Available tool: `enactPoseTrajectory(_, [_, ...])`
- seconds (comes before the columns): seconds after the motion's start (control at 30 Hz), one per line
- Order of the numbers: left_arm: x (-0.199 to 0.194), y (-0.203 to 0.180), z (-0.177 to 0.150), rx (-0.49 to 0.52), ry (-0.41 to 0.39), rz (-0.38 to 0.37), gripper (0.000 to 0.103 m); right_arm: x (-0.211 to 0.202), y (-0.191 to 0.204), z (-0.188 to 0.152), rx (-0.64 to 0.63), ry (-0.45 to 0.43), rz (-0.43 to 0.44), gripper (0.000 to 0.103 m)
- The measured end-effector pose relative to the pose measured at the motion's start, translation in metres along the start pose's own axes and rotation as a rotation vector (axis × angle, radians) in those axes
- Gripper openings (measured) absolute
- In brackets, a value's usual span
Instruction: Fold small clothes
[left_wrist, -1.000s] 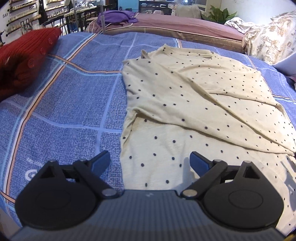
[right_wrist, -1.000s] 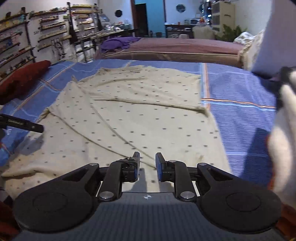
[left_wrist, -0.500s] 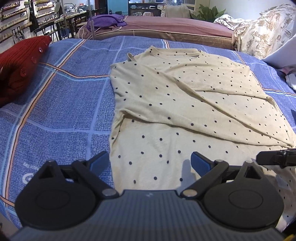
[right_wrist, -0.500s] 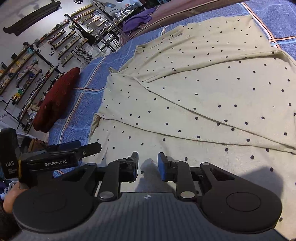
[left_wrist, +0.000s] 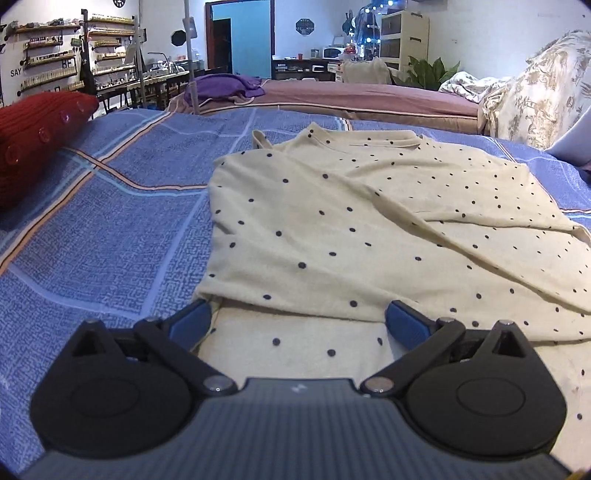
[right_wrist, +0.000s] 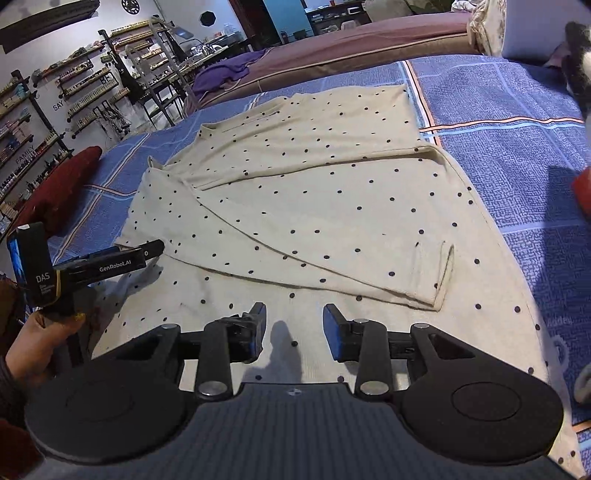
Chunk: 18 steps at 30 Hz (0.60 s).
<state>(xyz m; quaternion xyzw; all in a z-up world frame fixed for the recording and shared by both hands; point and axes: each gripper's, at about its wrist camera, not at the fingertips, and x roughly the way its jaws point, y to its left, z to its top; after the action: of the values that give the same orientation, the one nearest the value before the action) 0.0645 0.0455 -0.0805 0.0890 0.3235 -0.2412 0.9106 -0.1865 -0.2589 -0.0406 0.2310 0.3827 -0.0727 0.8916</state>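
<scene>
A cream shirt with dark dots (left_wrist: 369, 229) lies flat on the blue bedspread (left_wrist: 110, 240), both sleeves folded in across its front. My left gripper (left_wrist: 297, 321) stands wide open, low over the shirt's left side, with its left fingertip at the folded edge and cloth lying under the gap. In the right wrist view the shirt (right_wrist: 314, 206) fills the middle. There my right gripper (right_wrist: 294, 328) hovers over the near hem, its jaws opening, nothing pinched between them. The left gripper (right_wrist: 110, 262) shows at the left, held by a hand (right_wrist: 37, 332).
A red knitted pillow (left_wrist: 33, 147) lies at the bedspread's left edge. Beyond is a second bed with a mauve cover (left_wrist: 369, 99) and a purple cloth (left_wrist: 221, 85). A black-and-white furry thing (right_wrist: 580, 55) and something red (right_wrist: 583, 192) sit at the right edge.
The left gripper has dropped lower and closer to the shirt's left folded edge. The right gripper's jaws have spread wider and its view has rolled back towards level.
</scene>
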Motion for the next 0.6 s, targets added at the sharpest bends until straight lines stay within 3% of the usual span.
enactPoseTrajectory(0.13, [0.0, -0.001, 0.0, 0.007, 0.0, 0.005, 0.103, -0.004, 0.001, -0.001, -0.008, -0.012, -0.001, 0.064])
enactPoseTrajectory(0.2, [0.0, -0.002, 0.0, 0.004, 0.0, 0.003, 0.103, -0.005, 0.003, -0.002, -0.019, -0.02, -0.002, 0.078])
enactPoseTrajectory(0.23, [-0.001, -0.002, 0.0, 0.006, -0.001, 0.003, 0.103, -0.005, 0.004, -0.002, -0.024, -0.022, 0.001, 0.08])
enactPoseTrajectory(0.6, [-0.001, -0.003, 0.0, 0.006, -0.001, 0.003, 0.103, -0.023, 0.003, -0.008, -0.037, -0.057, -0.042, 0.08])
